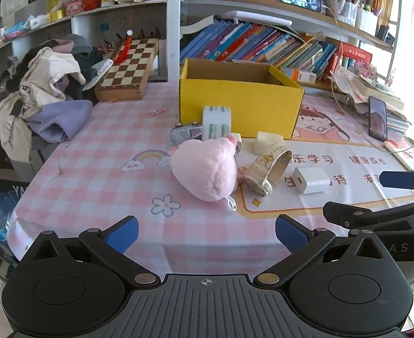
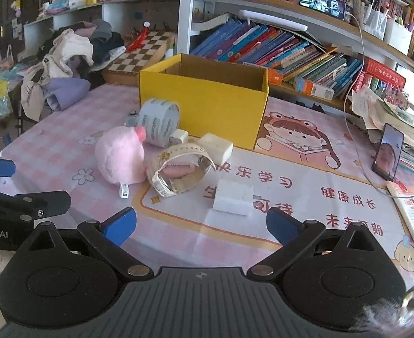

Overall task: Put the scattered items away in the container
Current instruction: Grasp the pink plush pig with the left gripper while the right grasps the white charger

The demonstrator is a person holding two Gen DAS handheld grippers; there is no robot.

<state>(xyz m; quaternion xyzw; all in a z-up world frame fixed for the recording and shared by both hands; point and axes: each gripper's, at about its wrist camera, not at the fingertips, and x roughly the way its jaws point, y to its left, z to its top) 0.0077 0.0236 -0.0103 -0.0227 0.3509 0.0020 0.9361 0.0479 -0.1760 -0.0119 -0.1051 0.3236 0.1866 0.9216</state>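
An open yellow box (image 1: 240, 104) (image 2: 207, 104) stands at the back of the table. In front of it lie a tape roll (image 1: 216, 124) (image 2: 159, 125), a small toy car (image 1: 184, 132), a pink plush (image 1: 204, 170) (image 2: 121, 156), a cream watch (image 1: 269, 170) (image 2: 178, 169), a white block (image 1: 267, 142) (image 2: 216, 146) and a white charger (image 1: 311, 180) (image 2: 233, 198). My left gripper (image 1: 207, 235) is open near the table's front edge, short of the plush. My right gripper (image 2: 201, 226) is open too, just short of the charger.
A heap of clothes (image 1: 46, 95) and a chessboard (image 1: 128, 70) fill the back left. Books (image 1: 263, 45) line the shelf behind the box. A phone (image 1: 377, 118) (image 2: 388, 152) stands propped at the right with a cable and papers beside it.
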